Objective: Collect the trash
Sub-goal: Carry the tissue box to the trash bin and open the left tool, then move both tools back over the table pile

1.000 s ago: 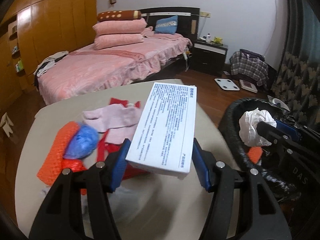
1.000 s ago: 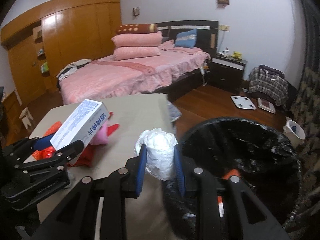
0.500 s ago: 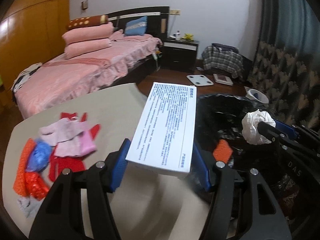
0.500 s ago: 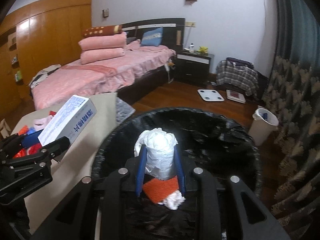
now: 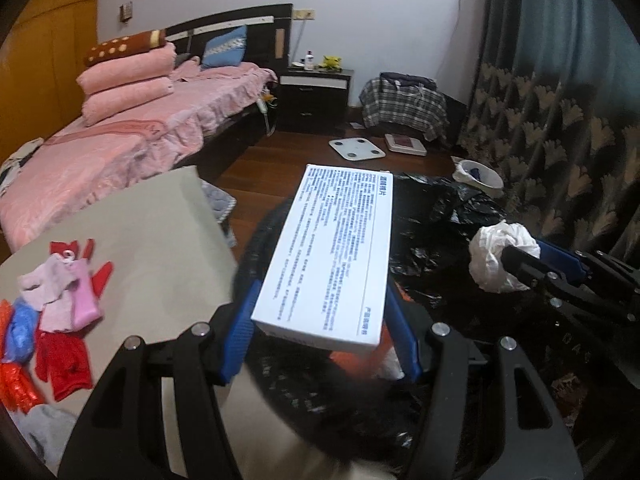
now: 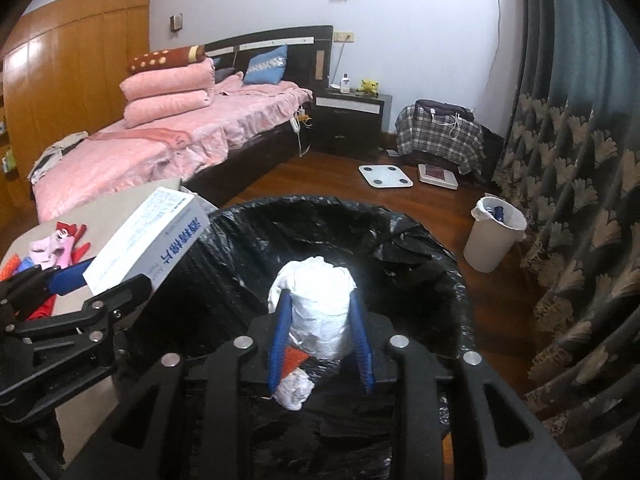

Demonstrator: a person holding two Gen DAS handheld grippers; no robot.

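Both grippers now hang over the black-lined trash bin (image 6: 400, 240) — a second ago they were above the beige desk (image 5: 160, 240), with the bin off to the right.

The right gripper (image 6: 322, 334) has the crumpled white paper wad (image 6: 320, 304) between its blue fingers (image 6: 280, 332). The fingers have just been spreading. The wad still sits upright between them, its top standing above the fingertips, touching the left pad, while a thin gap shows at the right pad. Directly below, in the bin, lie an orange scrap (image 6: 294, 360) and a smaller white wad (image 6: 294, 390).

The left gripper (image 5: 320, 320) pinches the white printed box (image 5: 332, 252) by its near end, one blue pad on each long side; that hold looks the same as before. The box juts forward and up past the fingertips, over the bin's near rim.

The desk has slid off to the left, carrying pink cloth (image 5: 60, 292), red cloth (image 5: 64, 360) and a blue crumpled bag (image 5: 20, 332) — all well apart from both grippers.

Farther off, a white scale (image 6: 386, 176) lies on the wooden floor, a small white wastebasket (image 6: 494, 236) stands by the curtain, and a pink bed (image 6: 160, 148) sits along the far wall.
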